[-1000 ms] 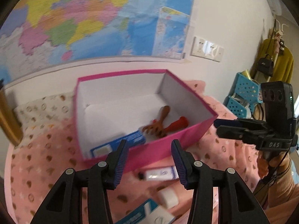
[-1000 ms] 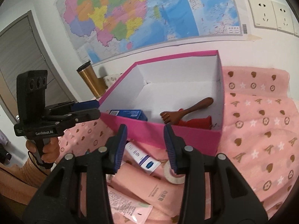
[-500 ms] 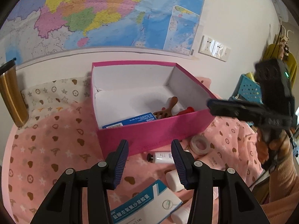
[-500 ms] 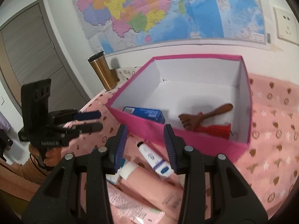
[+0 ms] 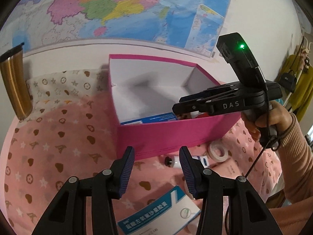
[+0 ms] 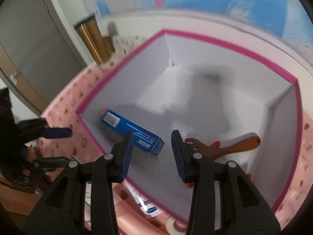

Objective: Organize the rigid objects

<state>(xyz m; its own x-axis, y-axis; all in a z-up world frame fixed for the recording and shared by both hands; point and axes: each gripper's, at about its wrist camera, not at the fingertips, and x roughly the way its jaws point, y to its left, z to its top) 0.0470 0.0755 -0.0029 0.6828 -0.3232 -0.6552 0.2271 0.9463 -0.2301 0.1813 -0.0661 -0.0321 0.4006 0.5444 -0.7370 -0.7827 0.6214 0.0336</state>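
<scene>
Left wrist view | our left gripper [image 5: 156, 168] open, empty, above white tube [image 5: 187, 159] lying just outside pink box [image 5: 176, 133] | right gripper [image 6: 152, 152] open over box | tube likely light, slippery: pinch mid-body.

We saw a colourful map [image 5: 137, 9] on the white wall [image 5: 254, 15], and a grey door [image 6: 39, 45] at left.

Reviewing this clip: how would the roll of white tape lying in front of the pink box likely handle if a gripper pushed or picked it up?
The roll of white tape lies flat on the patterned cloth, so a push would probably slide it, not roll it. It looks small and hollow, so likely light. Its ring shape probably suits a pinch across the wall.
</scene>
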